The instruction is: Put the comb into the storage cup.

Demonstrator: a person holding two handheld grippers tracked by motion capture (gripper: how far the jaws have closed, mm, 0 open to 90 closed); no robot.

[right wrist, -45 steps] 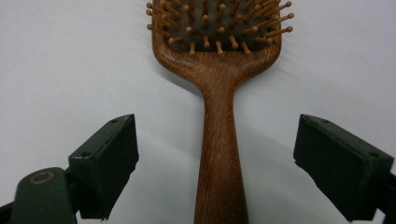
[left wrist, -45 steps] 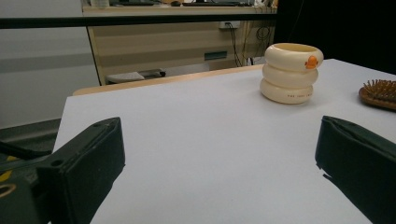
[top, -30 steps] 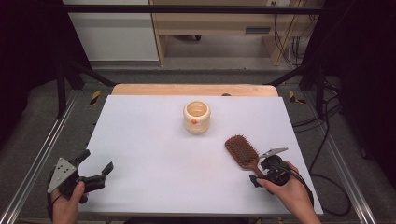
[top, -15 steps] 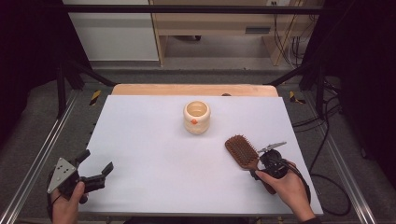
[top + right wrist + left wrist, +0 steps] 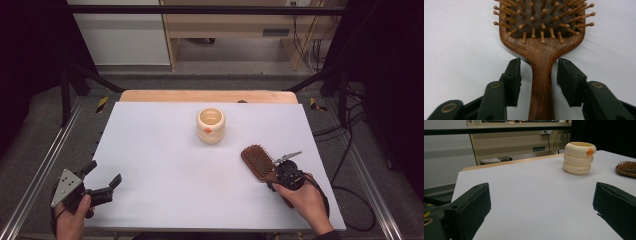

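Two black jaws of the right gripper (image 5: 539, 80) stand on each side of the wooden hairbrush (image 5: 541, 37) handle, close but not touching it. They have just been closing; earlier they stood wider. The brush lies bristles up near the table's (image 5: 165, 150) right front. The right gripper view shows those small gaps; the high view does not. The left gripper (image 5: 100, 180) is wide open, holding nothing. Farther back stands a cream cup (image 5: 210, 125).
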